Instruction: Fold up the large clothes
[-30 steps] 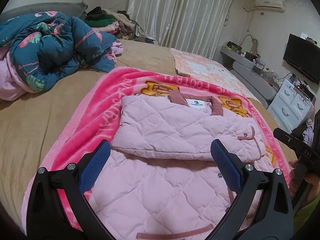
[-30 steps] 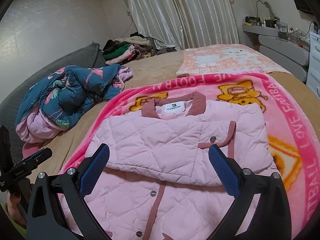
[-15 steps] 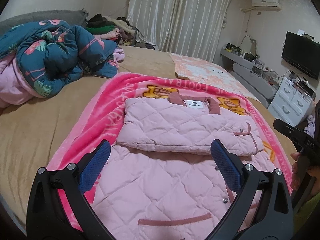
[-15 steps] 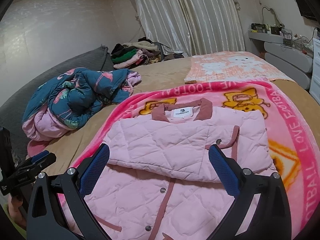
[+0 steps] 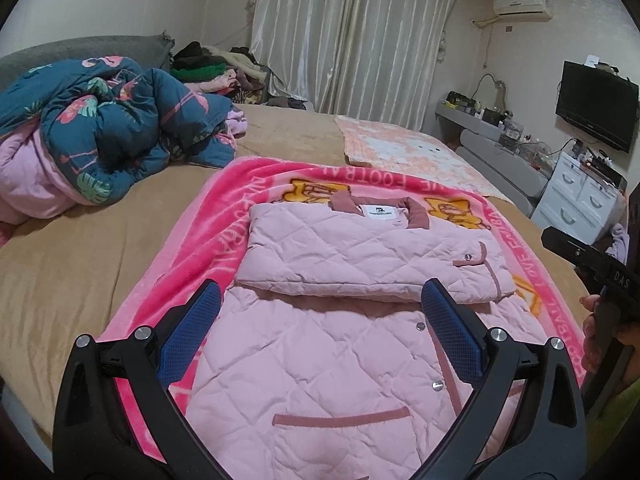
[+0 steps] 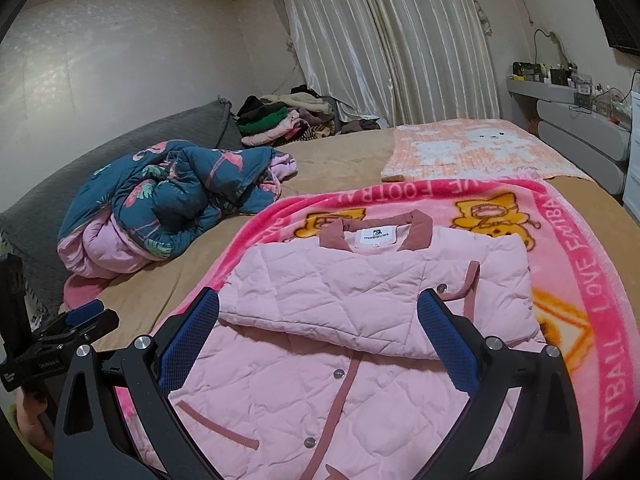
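Observation:
A pink quilted jacket (image 5: 352, 264) (image 6: 360, 304) lies flat on a bright pink cartoon blanket (image 5: 224, 220) (image 6: 580, 264), collar at the far end. Both sleeves are folded across the chest into a band over the body. My left gripper (image 5: 320, 340) hovers open above the jacket's lower half, nothing between its blue pads. My right gripper (image 6: 318, 340) is likewise open and empty above the jacket's hem area. Each gripper also shows at the edge of the other's view, the right gripper body (image 5: 596, 268) on the right and the left gripper body (image 6: 60, 332) on the left.
A crumpled blue floral duvet (image 5: 100, 132) (image 6: 172, 196) lies at the bed's left. A pile of clothes (image 6: 280, 120) sits by the curtains. A peach blanket (image 5: 404, 156) covers the far right of the bed. A white dresser (image 5: 580, 200) and TV (image 5: 596, 104) stand to the right.
Both grippers have pulled back and risen from the jacket, so more of its lower half and hem shows. The jacket itself has not moved.

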A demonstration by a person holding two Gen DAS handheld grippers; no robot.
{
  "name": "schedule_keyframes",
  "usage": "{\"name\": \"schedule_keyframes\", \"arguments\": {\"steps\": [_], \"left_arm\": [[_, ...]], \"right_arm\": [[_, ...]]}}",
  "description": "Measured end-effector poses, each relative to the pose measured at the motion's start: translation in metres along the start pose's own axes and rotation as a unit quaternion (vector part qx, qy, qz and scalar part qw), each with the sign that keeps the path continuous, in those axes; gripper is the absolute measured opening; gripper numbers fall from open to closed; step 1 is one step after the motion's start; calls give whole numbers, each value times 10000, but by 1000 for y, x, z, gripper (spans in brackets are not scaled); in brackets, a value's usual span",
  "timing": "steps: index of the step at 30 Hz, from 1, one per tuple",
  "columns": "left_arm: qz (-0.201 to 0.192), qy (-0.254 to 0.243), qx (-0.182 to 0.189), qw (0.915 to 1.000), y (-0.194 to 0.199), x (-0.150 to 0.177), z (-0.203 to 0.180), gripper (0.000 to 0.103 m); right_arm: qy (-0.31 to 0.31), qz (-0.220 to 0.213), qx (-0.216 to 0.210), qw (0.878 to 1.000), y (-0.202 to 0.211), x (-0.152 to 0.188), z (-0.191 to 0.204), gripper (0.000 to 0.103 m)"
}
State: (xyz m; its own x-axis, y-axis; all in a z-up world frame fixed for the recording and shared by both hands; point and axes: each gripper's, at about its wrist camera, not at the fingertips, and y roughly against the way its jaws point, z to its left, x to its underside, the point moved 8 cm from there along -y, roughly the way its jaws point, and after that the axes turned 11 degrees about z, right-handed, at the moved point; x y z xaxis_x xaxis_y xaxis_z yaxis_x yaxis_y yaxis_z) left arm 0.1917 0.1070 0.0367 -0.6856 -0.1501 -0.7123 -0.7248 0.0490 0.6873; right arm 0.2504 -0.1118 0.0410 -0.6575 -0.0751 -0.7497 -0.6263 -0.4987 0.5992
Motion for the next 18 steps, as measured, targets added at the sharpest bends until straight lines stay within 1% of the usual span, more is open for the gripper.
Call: {"name": "schedule_keyframes", "arguments": {"steps": [7, 18], "left_arm": [[-51, -16, -1, 10000, 10, 5, -4, 94], [-117, -118, 5, 9999, 34, 20, -17, 94]], "right_arm": [[84, -83, -35, 9999, 17, 6, 6, 99], [186, -156, -59, 9997, 42, 18, 11, 99]]}}
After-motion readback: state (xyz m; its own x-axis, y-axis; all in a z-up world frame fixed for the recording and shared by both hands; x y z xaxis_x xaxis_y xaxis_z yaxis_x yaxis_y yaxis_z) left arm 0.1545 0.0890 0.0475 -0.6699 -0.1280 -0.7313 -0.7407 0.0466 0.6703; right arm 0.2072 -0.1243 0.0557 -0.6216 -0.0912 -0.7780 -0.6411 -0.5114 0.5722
